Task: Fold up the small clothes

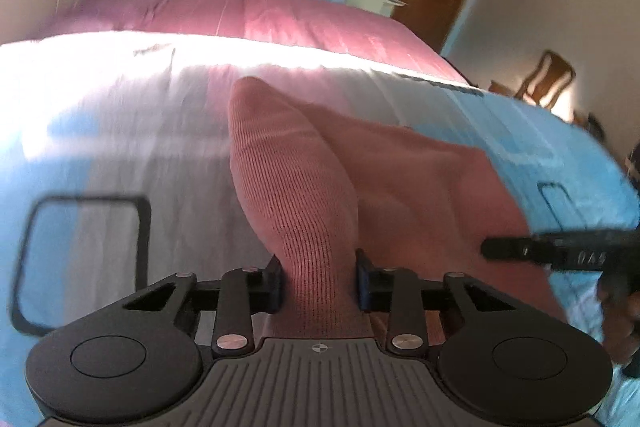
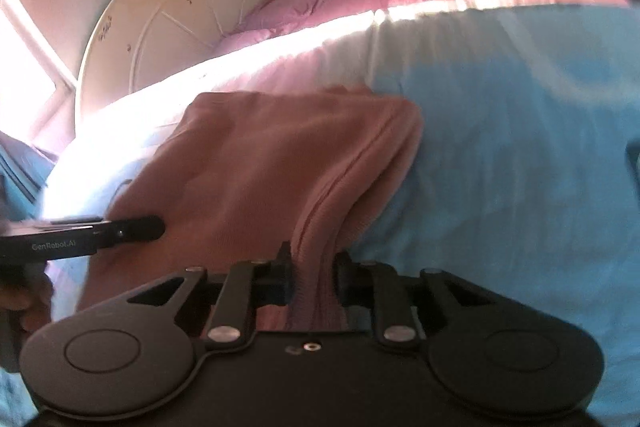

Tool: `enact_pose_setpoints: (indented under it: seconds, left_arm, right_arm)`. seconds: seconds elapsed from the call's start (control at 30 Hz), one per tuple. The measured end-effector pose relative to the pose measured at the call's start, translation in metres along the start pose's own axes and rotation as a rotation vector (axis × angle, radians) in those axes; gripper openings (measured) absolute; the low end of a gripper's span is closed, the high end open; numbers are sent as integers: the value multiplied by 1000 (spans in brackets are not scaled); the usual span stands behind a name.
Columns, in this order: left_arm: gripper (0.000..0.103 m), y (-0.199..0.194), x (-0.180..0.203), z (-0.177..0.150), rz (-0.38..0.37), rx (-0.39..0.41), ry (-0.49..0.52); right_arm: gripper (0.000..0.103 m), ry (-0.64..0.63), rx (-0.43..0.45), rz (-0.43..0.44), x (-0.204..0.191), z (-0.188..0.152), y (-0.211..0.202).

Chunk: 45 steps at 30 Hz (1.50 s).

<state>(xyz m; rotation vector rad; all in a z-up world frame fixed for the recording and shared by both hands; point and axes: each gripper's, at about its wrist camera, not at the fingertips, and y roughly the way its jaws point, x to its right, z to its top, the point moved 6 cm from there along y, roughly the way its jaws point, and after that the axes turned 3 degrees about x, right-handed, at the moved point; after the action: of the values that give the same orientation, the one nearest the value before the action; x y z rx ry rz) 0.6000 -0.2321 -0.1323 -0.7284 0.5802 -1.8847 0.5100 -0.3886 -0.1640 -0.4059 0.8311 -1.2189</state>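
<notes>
- left gripper (image 1: pixel 319 281) is pinched tight on a bunched-up fold of the pink knit garment (image 1: pixel 304 187)
- right gripper (image 2: pixel 313 277) clamps another edge of it
- garment sits on the light blue bed sheet (image 2: pixel 500 147), partly lifted

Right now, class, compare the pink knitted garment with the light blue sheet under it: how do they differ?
The pink garment is small, ribbed and bunched; the blue sheet is broad, smooth and spread flat. The garment is pinched and lifted at two edges by the left gripper and the right gripper; the sheet is gripped by neither. Both are soft fabric on the same bed.
</notes>
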Motion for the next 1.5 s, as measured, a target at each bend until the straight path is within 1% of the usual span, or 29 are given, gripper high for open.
enact_pose_setpoints:
  seconds: [0.17, 0.23, 0.3, 0.37, 0.5, 0.7, 0.8, 0.9, 0.97, 1.0, 1.03, 1.07, 1.1, 1.13, 1.17, 1.2, 1.23, 1.27, 1.3, 1.37, 1.4, 1.43, 1.5]
  left_arm:
    - [32, -22, 8, 16, 3, 42, 63]
    - [32, -36, 4, 22, 2, 63, 84]
    - [32, -53, -10, 24, 3, 83, 90]
    - [32, -68, -33, 24, 10, 95, 83]
    - [32, -102, -97, 20, 42, 100, 63]
    - [32, -144, -197, 1, 110, 84, 5]
    - [32, -153, -236, -12, 130, 68, -18]
    - [32, -153, -266, -25, 135, 58, -40]
    - [35, -146, -282, -34, 125, 45, -65]
    - [40, -142, -288, -39, 119, 37, -78]
    - [52, -137, -291, -43, 121, 33, -83]
    - [61, -134, -292, -45, 129, 31, -81]
    - [74, -134, -294, -46, 153, 37, -76]
    - [73, -139, -293, -45, 180, 65, -63]
    - [70, -147, -293, -41, 191, 105, -45]
    - [48, -155, -292, -39, 189, 146, -32]
    - [27, -159, -292, -35, 176, 163, -30]
    - [25, -157, -292, -32, 155, 168, -24]
    - [25, -153, -290, -30, 140, 160, -1]
    - [25, -129, -285, -33, 117, 90, 56]
    - [25, -115, -285, -39, 119, 29, 70]
    - [25, -107, -286, -43, 128, 27, 88]
    - [25, -105, -286, -40, 124, 31, 70]
  right_arm:
    - [18, -90, 45, -33, -30, 13, -23]
    - [18, -121, 59, -47, -47, 18, -28]
    - [18, -141, 71, -48, -64, 20, -30]
    - [18, -162, 81, -46, -87, 22, -26]
    - [18, -190, 84, -25, -142, 20, -4]
    - [18, -215, 51, 37, -228, 8, 49]
    - [18, -222, 23, 59, -261, -3, 74]
    - [18, -218, -4, 69, -281, -11, 94]
    - [18, -213, -22, 65, -289, -17, 105]
    - [18, -215, -28, 49, -291, -20, 109]
    - [18, -211, -37, 30, -292, -23, 114]
    - [18, -198, -49, 4, -289, -26, 118]
    - [18, -179, -58, -11, -284, -28, 120]
    - [18, -160, -68, -18, -278, -28, 122]
    - [18, -146, -77, -22, -272, -31, 120]
    - [18, -136, -82, -24, -267, -32, 120]
    - [18, -129, -82, -23, -264, -33, 119]
    - [18, -117, -81, -18, -262, -33, 119]
    - [18, -105, -82, -17, -262, -34, 119]
    - [18, -106, -84, -29, -259, -36, 121]
    - [18, -103, -83, -35, -259, -37, 124]
    - [18, -94, -81, -39, -258, -37, 128]
    - [19, -64, -72, -37, -253, -39, 130]
